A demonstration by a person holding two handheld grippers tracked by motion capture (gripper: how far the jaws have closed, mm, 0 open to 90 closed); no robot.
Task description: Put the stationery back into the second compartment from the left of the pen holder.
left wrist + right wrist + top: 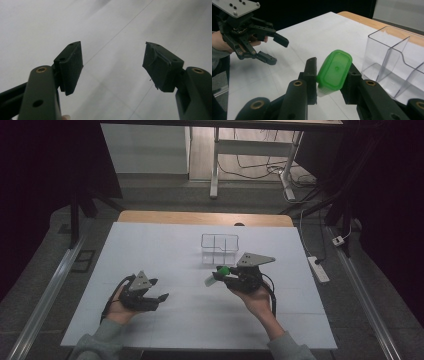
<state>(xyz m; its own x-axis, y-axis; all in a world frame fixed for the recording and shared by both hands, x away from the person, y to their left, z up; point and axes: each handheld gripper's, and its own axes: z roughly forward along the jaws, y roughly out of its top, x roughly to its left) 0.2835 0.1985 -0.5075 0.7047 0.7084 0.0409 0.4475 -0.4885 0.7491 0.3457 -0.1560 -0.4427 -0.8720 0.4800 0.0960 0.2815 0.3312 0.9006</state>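
The right gripper (pixel 329 80) has its two black jaws clamped on a small white tube with a green flip cap (pixel 334 70). The cap end sticks out beyond the jaw tips, and the tube's long axis runs roughly along the jaws, tilted slightly. A clear plastic divided organiser (pixel 392 57) stands just beyond and to one side of these jaws. The left gripper (pixel 112 65) hovers over the white table (pixel 105 30) with jaws wide apart, nothing between them.

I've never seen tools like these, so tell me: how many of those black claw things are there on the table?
2. The left gripper is held open in the person's left hand, low over the white table. The right gripper is in the right hand, clamping a green-capped container near the clear organizer.
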